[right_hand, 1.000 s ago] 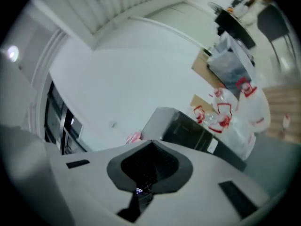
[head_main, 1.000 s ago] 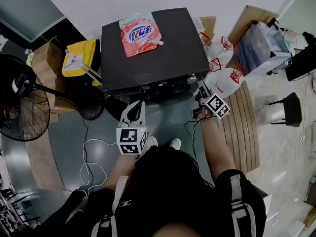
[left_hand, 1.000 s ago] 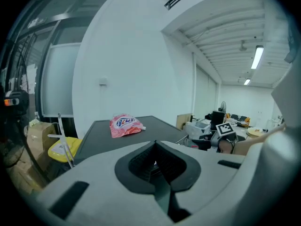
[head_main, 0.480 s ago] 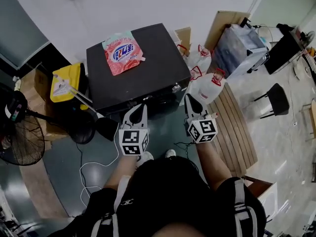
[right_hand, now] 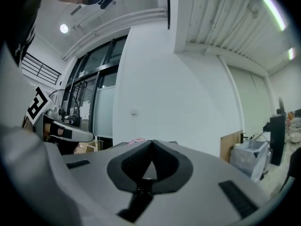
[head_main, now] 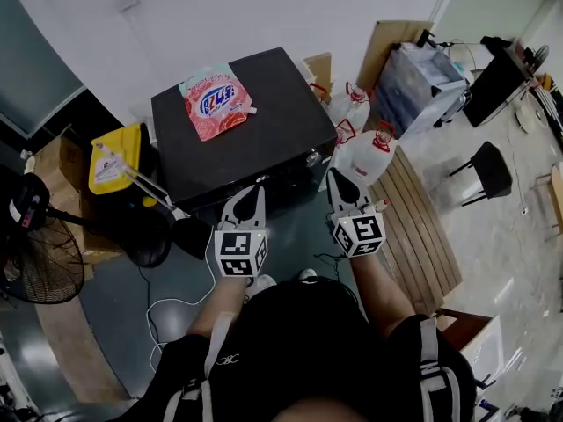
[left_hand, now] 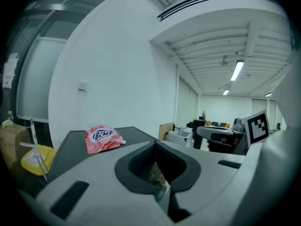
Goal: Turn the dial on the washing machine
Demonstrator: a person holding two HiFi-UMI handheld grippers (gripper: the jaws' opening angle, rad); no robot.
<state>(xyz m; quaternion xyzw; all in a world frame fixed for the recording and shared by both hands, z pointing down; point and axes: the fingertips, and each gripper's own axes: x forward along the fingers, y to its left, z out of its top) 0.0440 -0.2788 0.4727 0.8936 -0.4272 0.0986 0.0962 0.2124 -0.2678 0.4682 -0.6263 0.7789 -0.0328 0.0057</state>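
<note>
A black washing machine is seen from above, its dial at the front edge; the left gripper and right gripper are held near it, fingers pressed together, empty; the dial is untouched, so turning it is judged outstanding.

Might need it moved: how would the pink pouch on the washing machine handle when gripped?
The pink pouch looks like a soft refill bag, so it would probably sag in a pinch. Its printed film may be slippery. Lying flat on the washing machine, it seems unlikely to roll.
</note>
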